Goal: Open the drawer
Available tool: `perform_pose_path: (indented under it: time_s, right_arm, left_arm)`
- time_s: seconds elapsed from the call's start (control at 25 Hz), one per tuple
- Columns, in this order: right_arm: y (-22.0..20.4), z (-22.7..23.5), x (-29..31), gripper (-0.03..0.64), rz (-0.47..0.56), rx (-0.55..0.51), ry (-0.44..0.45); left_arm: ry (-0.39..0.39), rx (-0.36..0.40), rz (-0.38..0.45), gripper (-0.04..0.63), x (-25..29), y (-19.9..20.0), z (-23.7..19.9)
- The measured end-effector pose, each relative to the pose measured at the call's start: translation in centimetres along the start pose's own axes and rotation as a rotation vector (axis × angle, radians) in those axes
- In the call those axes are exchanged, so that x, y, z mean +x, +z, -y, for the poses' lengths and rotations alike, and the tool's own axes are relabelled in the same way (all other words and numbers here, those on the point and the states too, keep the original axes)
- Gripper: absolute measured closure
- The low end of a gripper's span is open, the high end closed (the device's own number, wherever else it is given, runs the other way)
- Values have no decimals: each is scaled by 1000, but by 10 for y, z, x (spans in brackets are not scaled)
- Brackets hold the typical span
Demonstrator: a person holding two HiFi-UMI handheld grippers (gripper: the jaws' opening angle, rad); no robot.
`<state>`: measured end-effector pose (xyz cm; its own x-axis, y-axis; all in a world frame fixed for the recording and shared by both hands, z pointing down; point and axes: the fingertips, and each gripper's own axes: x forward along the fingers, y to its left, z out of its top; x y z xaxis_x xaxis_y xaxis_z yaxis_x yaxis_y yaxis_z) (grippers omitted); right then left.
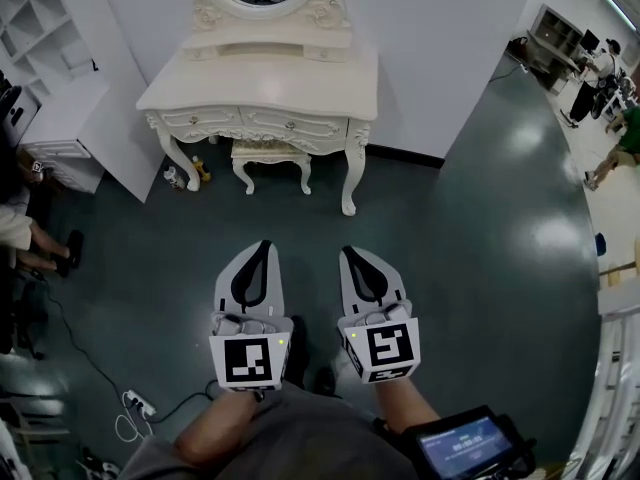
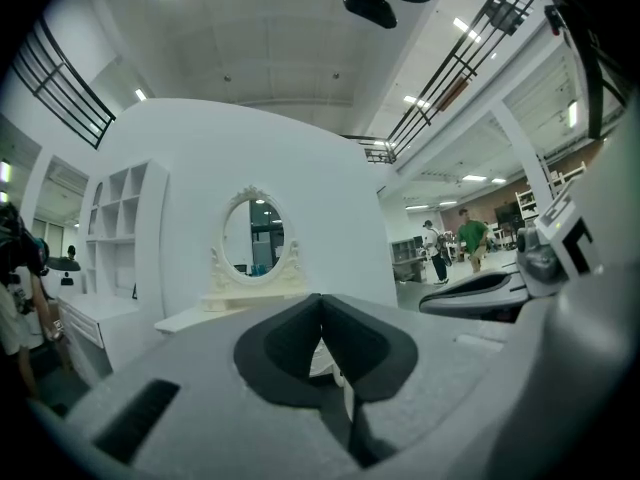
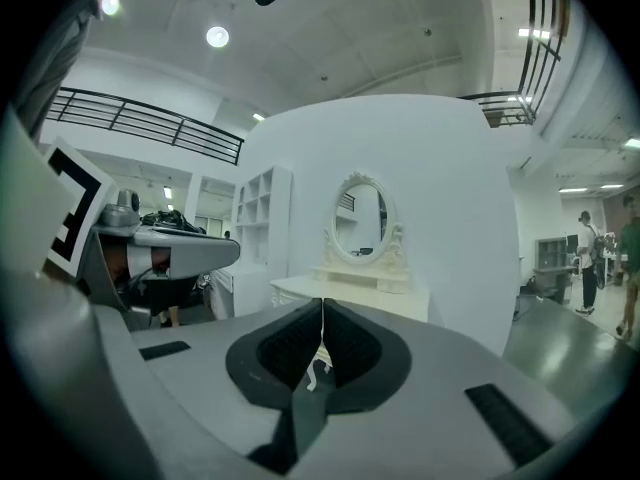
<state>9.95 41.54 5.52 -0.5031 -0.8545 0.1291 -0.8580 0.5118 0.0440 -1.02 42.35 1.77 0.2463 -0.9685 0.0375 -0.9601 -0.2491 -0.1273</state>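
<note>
Fingers (image 1: 273, 283) on the left gripper (image 1: 262, 246) are pressed together with nothing between them, pointing level toward the desk (image 1: 200, 83). Dead ahead of both sets of fingertips, well apart from them across the floor (image 1: 450, 268), is the drawer (image 1: 296, 123). It is one of the carved fronts under the desk top, with a stool (image 1: 271, 151) tucked below. The right gripper (image 1: 352, 254), just beside the left, is closed and empty too. My read is that this is a stiff wooden front, probably light and sliding straight out. Take it by the pull at its middle, which is too small to make out from here. Those fingers must part first, and the ornate trim calls for a gentle grip.
</note>
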Motion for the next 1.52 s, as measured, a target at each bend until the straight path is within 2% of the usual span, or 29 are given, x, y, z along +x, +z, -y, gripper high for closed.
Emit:
perform_pose_path:
  time_s: [0.28, 0.72, 0.84, 1.04, 1.4, 1.52]
  right_arm:
    - [4, -4, 86, 601, -31, -12, 4]
    - [48, 13, 182, 603, 24, -68, -42]
    - [59, 22, 195, 603, 43, -81, -65]
    - [68, 40, 208, 603, 52, -91, -87]
    - [40, 81, 242, 602, 2, -55, -107]
    - [29, 102, 264, 603, -18, -35, -102]
  left_arm:
    - [-18, -33, -23, 580, 61, -15, -54]
    - [-46, -42, 72, 580, 144, 6, -121]
    - [-55, -45, 101, 580, 160, 14, -127]
    - [-80, -50, 97, 580, 182, 15, -125]
    - [-114, -20, 27, 580, 239, -17, -117]
    - [-114, -33, -7, 580, 268, -28, -115]
